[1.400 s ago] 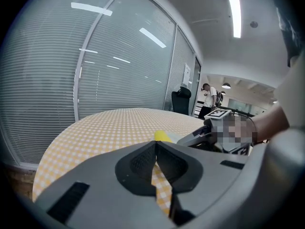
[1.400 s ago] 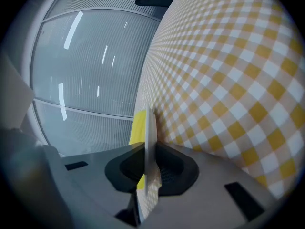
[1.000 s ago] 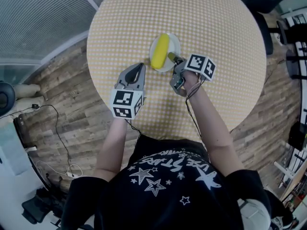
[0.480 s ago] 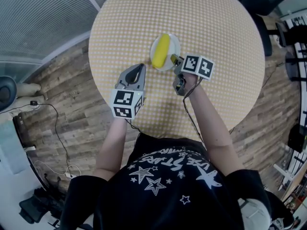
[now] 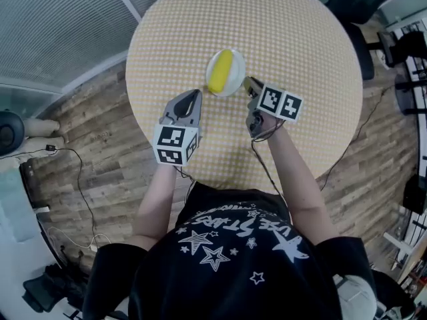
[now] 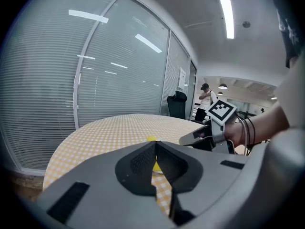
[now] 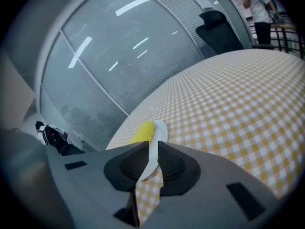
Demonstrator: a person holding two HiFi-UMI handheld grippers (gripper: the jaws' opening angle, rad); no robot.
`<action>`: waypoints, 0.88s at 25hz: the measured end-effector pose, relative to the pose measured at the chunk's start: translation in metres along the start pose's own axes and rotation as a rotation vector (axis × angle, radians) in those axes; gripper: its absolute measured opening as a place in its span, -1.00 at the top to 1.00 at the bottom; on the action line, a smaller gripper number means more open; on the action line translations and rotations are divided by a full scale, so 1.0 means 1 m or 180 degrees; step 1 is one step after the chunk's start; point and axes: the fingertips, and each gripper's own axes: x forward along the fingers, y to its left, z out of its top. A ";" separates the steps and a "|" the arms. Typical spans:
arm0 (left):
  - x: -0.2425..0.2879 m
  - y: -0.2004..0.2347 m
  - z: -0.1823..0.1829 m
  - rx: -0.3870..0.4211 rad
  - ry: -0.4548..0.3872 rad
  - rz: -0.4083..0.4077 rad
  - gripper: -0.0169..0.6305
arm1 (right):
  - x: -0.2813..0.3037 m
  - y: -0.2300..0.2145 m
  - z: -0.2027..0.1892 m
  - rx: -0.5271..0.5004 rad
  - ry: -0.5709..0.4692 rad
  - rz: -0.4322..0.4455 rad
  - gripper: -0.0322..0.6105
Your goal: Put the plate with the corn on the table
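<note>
My right gripper [image 7: 150, 151] is pinched narrow on the near rim of the white plate [image 7: 159, 129]. The yellow corn [image 7: 142, 131] lies on the plate just beyond my jaws, over the checked table [image 7: 228, 94]. To its left, my left gripper [image 6: 155, 149] has its jaws pressed together, holding nothing.

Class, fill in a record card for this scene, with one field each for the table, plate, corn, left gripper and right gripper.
table: round, with a yellow-and-white checked cover
plate: white, small, over the table's middle area
corn: one yellow cob lying on the plate
right gripper: jaws closed on the plate's rim
left gripper: jaws together with nothing between them, short of the plate and apart from it
</note>
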 end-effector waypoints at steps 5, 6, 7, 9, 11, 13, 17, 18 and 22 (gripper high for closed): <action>-0.018 -0.016 0.005 0.0049 -0.0037 0.0047 0.92 | -0.027 0.026 0.008 -0.0460 -0.0230 0.0182 0.71; -0.021 -0.021 0.005 0.0058 -0.0039 0.0058 0.92 | -0.032 0.030 0.009 -0.0536 -0.0249 0.0222 0.71; -0.024 -0.026 0.006 0.0067 -0.0043 0.0070 0.92 | -0.038 0.033 0.009 -0.0610 -0.0261 0.0261 0.72; -0.031 -0.039 0.010 0.0089 -0.0061 0.0096 0.92 | -0.050 0.037 0.006 -0.0770 -0.0264 0.0332 0.73; -0.036 -0.051 0.013 0.0116 -0.0087 0.0127 0.92 | -0.062 0.041 0.003 -0.0947 -0.0266 0.0388 0.74; -0.040 -0.065 0.014 0.0139 -0.0106 0.0155 0.92 | -0.074 0.043 0.000 -0.1079 -0.0277 0.0437 0.74; -0.045 -0.095 0.016 0.0158 -0.0147 0.0199 0.92 | -0.104 0.044 -0.007 -0.1223 -0.0328 0.0583 0.77; -0.046 -0.103 0.017 0.0162 -0.0156 0.0209 0.92 | -0.113 0.043 -0.008 -0.1268 -0.0334 0.0617 0.78; -0.052 -0.139 0.022 0.0189 -0.0196 0.0212 0.92 | -0.148 0.036 -0.012 -0.1423 -0.0353 0.0739 0.80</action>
